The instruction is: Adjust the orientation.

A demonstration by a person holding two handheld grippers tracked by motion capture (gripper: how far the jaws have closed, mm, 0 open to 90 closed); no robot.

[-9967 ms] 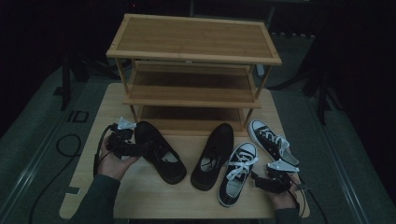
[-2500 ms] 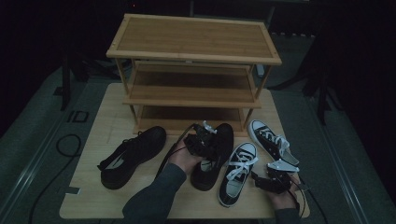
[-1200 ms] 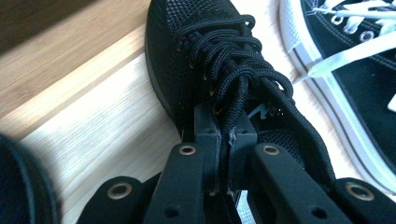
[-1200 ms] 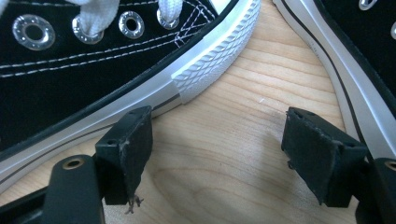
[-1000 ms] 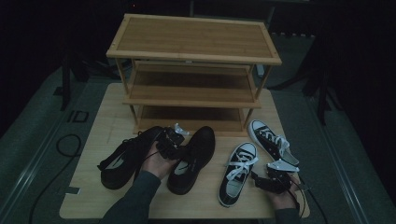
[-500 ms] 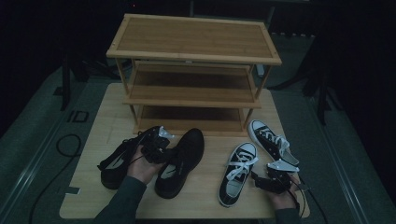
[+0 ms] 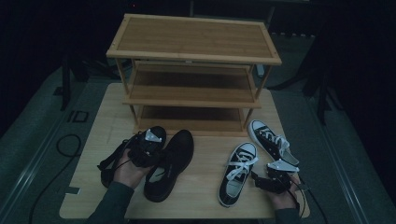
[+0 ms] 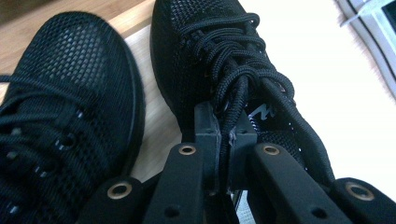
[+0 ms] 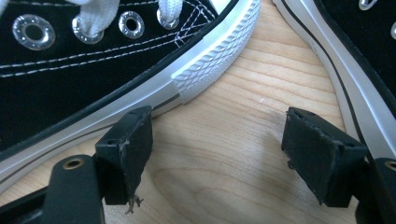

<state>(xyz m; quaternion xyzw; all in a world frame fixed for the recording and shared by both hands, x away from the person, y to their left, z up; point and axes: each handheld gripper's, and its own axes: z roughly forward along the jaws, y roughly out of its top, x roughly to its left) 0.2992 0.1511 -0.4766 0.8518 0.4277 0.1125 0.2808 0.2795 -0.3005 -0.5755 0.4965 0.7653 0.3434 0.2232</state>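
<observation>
Left gripper (image 8: 224, 135) clamped on laces of black mesh lace-up shoe (image 7: 169, 163), front of bamboo three-tier rack (image 7: 194, 70). Right gripper (image 9: 219, 163) jaws apart, idle. Risk: laces slipping, shoe dropping.

Two black shoes (image 7: 169, 164), two sneakers (image 7: 238, 173), one rack (image 7: 194, 70).

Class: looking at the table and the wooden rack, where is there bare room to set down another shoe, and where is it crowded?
Free: all three rack shelves, and the table strip left of the rack. Crowded: the front, where the left gripper pinches a black shoe's laces and the open right gripper rests between the sneakers.
</observation>
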